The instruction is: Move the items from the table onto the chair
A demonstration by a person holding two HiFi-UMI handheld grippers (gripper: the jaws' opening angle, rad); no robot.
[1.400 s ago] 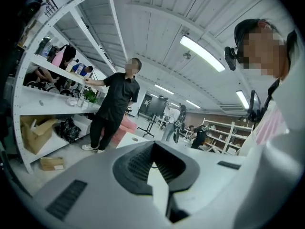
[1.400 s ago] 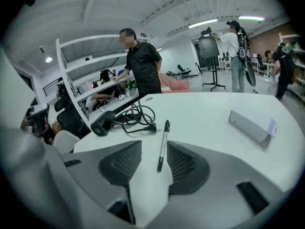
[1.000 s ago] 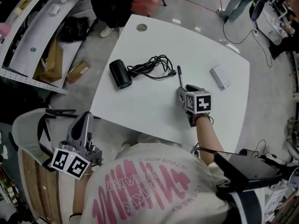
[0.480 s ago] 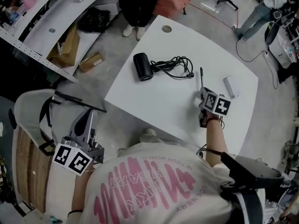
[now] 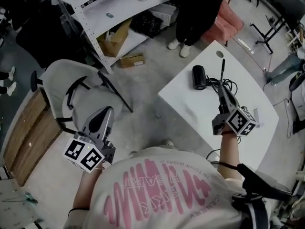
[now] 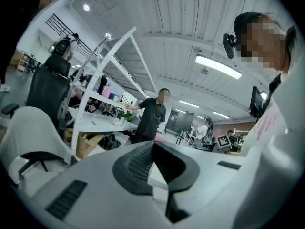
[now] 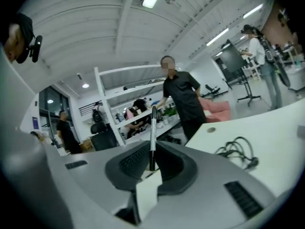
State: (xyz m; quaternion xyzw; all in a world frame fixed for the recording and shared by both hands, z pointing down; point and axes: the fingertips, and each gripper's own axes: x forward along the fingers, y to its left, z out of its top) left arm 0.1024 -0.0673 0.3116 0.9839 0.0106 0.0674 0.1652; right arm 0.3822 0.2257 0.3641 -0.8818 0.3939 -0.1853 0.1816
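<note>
Right tongs (image 5: 224, 93), gripping the pen (image 5: 222, 73), have raised it off the table (image 5: 188, 104); left tongs (image 5: 106, 114) clenched.

Workshop-lab: metal shelving (image 5: 112, 9), strip lights (image 6: 220, 67), white table (image 5: 190, 106), concrete floor (image 5: 143, 80).

Open floor (image 5: 147, 123) separates table (image 5: 190, 104) and chair (image 5: 90, 101); black armrests (image 5: 72, 93) flank its seat.
</note>
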